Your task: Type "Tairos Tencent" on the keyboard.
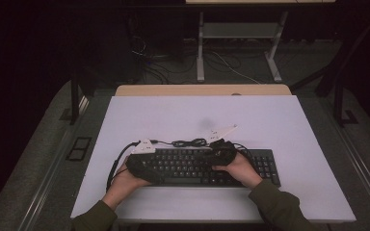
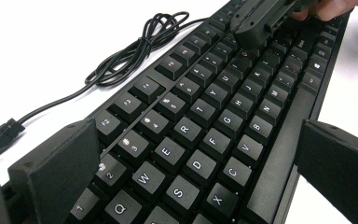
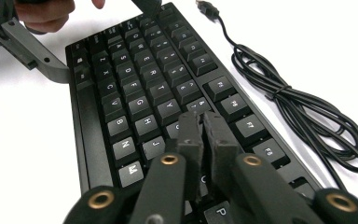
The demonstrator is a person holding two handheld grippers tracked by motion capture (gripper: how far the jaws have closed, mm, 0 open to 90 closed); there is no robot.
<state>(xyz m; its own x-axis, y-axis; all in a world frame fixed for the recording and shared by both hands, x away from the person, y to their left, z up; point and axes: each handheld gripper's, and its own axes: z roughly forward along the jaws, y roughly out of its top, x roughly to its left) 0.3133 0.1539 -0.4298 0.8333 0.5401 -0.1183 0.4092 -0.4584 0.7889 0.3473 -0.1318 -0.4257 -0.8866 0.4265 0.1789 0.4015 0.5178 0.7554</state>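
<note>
A black keyboard (image 1: 192, 166) (image 2: 214, 116) (image 3: 135, 93) lies on the white mat (image 1: 197, 115) near the front edge. Over its left end my left gripper (image 1: 154, 168) (image 2: 196, 144) stands open, one jaw beyond the far edge and one at the near edge, the keys between them. My right gripper (image 1: 219, 151) (image 3: 200, 123) is shut with nothing between its jaws. Its tips rest on the keys near the middle of the upper rows, and it also shows far off in the left gripper view (image 2: 256, 23). A hand holds each gripper.
The keyboard's bundled black cable (image 1: 190, 142) (image 2: 130, 51) (image 3: 298, 112) lies on the mat just beyond the keyboard, its plug (image 3: 207, 8) loose. A wooden table edge (image 1: 202, 90) borders the mat's far side. Metal desk legs (image 1: 200, 48) and floor cables stand beyond.
</note>
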